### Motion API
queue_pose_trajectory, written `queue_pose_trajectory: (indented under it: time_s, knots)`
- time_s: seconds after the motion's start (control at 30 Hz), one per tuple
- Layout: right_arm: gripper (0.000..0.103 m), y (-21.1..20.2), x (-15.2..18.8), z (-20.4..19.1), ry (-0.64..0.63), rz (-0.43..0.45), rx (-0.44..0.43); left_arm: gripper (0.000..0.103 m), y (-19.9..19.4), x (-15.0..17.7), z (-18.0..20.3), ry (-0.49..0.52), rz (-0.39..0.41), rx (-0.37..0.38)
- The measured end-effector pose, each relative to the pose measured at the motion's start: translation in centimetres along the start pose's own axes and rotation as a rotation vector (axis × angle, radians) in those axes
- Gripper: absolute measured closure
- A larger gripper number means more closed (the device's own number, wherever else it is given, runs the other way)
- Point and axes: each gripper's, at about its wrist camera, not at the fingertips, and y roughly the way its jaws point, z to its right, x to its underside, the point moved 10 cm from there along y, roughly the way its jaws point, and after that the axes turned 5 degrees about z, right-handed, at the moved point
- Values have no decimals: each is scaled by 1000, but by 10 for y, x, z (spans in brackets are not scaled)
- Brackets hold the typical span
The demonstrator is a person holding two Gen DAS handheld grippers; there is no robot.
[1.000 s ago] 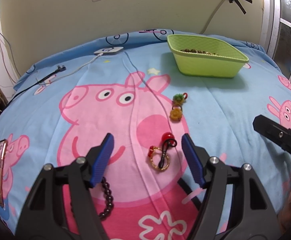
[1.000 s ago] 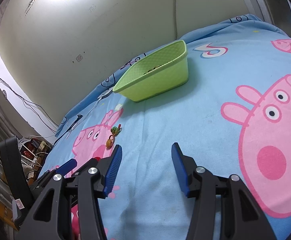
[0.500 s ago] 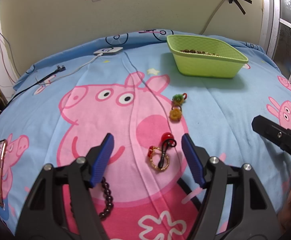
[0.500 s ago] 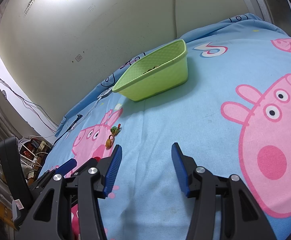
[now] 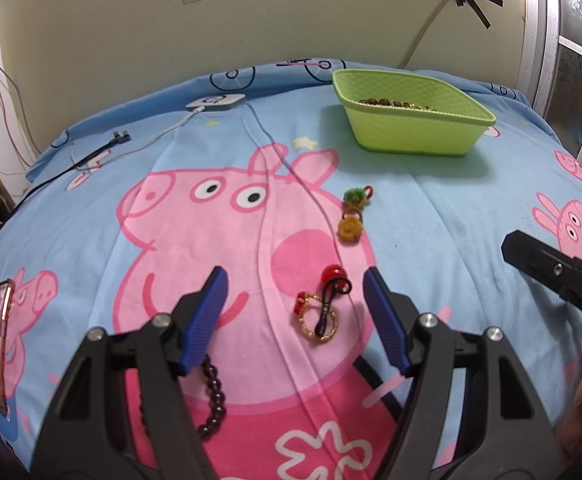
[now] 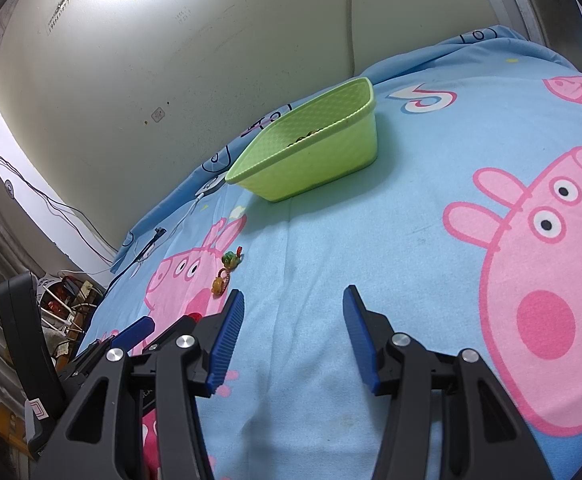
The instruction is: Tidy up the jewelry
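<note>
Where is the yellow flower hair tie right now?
In the left wrist view, the yellow flower hair tie lies on the bedsheet right of centre, just below the green flower hair tie and nearer than the green basket.

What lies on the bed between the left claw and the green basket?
In the left wrist view, ahead of the open left claw: a gold bead ring with a red-balled black hair tie, then yellow and green flower ties before the green basket.
</note>
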Motion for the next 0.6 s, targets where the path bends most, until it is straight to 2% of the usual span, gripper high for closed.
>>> queue_pose_trajectory:
  time_s: [0.6]
  knots:
    - [70, 0, 1, -1, 8, -9, -6, 36, -1, 0, 1, -5, -1, -4]
